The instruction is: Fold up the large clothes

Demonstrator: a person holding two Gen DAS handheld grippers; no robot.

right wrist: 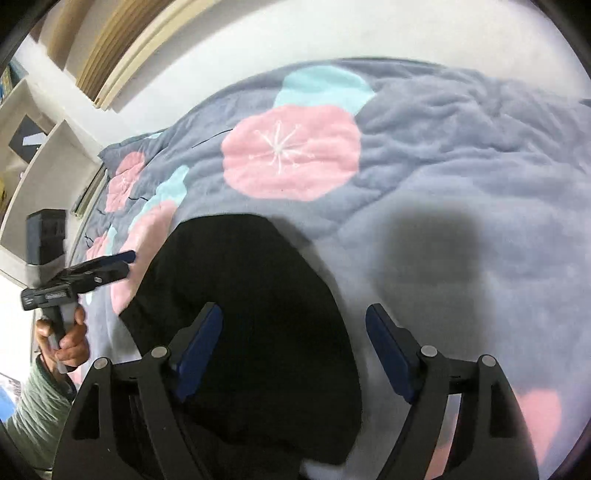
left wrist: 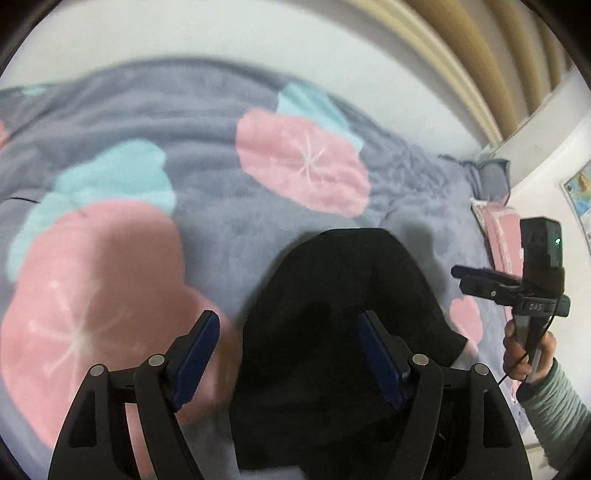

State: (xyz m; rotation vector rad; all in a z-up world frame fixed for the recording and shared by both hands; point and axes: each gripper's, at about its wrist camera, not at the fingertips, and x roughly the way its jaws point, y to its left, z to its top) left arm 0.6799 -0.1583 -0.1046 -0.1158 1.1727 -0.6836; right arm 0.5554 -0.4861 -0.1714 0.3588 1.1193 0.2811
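The black soft piece of clothing [left wrist: 332, 332] lies on a fluffy grey-blue blanket with big pink and light-blue flower shapes [left wrist: 207, 206], which covers a bed. The clothing looks like a dark rounded heap, and it is too dark to tell its folds or what kind of garment it is. In the left wrist view, the left gripper [left wrist: 286, 360], a black tong with dark blue pads, hangs over the near edge of the clothing with its jaws wide apart. One blue pad is over the pink flower and the other is over the black cloth, and the jaws hold nothing. In the right wrist view, the right gripper [right wrist: 293, 354] is also wide apart, with the black clothing [right wrist: 251, 314] under its left pad and bare blanket [right wrist: 461, 147] under its right pad. It holds nothing. Each camera sees the other tong off to the side: the right gripper [left wrist: 480, 278] is held by a hand [left wrist: 528, 354] in a pale striped green sleeve [left wrist: 554, 410], and the left gripper [right wrist: 110, 266] is held by a hand [right wrist: 68, 339] too. A dark shadow [right wrist: 428, 251] falls on the blanket beside the clothing. A white wall [left wrist: 184, 33] and tan curtains [left wrist: 491, 48] stand behind the bed, and white shelves [right wrist: 40, 162] are at the left of the right wrist view.
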